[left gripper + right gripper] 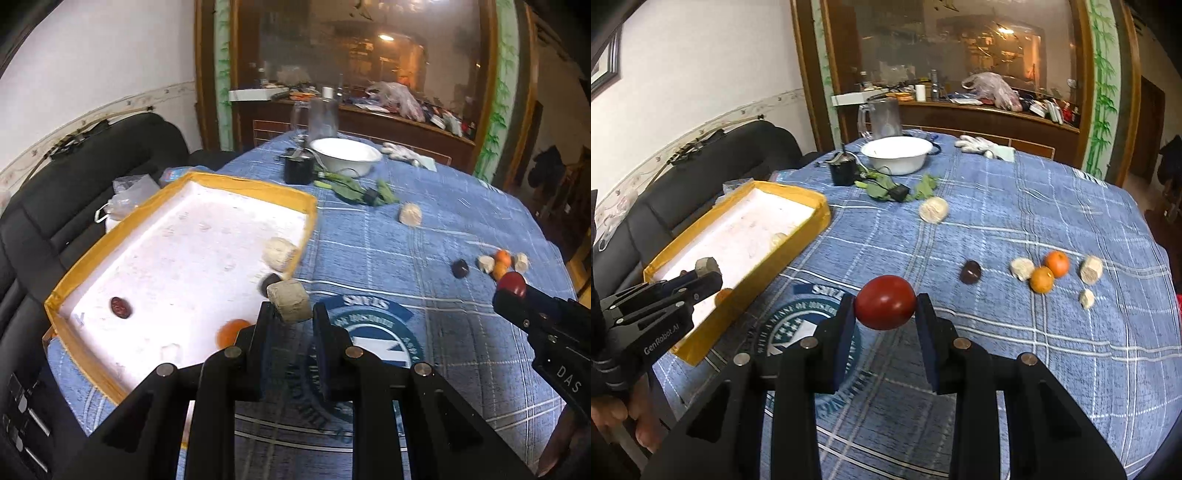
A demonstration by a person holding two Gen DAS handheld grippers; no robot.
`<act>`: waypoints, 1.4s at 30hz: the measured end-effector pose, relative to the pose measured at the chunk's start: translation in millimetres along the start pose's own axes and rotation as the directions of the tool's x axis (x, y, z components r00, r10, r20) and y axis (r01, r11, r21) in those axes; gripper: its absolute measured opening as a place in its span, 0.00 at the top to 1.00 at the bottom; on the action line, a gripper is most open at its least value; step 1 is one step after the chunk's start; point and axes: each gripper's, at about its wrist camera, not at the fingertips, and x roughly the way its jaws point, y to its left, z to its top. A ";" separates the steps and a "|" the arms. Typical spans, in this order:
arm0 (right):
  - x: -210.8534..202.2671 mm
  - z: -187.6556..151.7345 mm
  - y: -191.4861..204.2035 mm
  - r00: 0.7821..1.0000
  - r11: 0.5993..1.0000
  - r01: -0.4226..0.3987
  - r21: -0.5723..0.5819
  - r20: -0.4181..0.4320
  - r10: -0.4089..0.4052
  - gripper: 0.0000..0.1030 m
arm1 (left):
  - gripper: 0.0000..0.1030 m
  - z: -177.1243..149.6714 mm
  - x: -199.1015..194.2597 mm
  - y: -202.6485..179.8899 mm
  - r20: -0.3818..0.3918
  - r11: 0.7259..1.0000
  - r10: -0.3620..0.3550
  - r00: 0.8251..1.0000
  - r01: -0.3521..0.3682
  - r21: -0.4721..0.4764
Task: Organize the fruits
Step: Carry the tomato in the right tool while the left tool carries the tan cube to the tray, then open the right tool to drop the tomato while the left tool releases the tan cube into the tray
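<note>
Left wrist view: the left tongs (291, 314) pinch a pale, blunt-cut chunk (288, 301) at centre frame, right at the near right rim of the yellow-edged tray (255, 190). In the tray lie 1 dark red fruit (120, 307) at lower left, an orange fruit (231, 331) partly hidden behind the tongs, and another pale chunk (279, 253) against the right wall. To do this step well, the chunk should probably be carried clear over the rim and released low above the white floor, away from the fruit already there, so nothing rolls. The right tongs (511, 286) show at the right edge, pinching a red fruit.

Right wrist view: the right tongs (885, 308) grip the smooth, glossy red fruit (885, 302) at centre, lifted above the blue checked surface (1015, 350). It looks firm and round, so a centred, moderate squeeze seems wise. At the right of the frame, 2 small oranges (1049, 271), a dark fruit (971, 272) and several pale chunks remain on the cloth, well apart from the tray at left.
</note>
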 end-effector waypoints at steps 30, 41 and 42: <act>147.7 89.7 132.7 0.976 0.966 -0.206 -0.158 -0.100 0.192 0.66 | 0.81 17.7 50.5 116.9 -0.124 0.968 0.183 0.975 -0.201 -0.151; 193.1 99.8 145.8 0.971 0.962 -0.211 -0.172 -0.153 0.186 0.66 | 0.81 24.0 64.1 133.4 -0.150 0.949 0.226 0.962 -0.252 -0.189; 196.2 99.8 147.3 0.970 0.961 -0.211 -0.176 -0.160 0.184 0.66 | 0.81 24.1 64.7 134.7 -0.152 0.948 0.226 0.962 -0.253 -0.192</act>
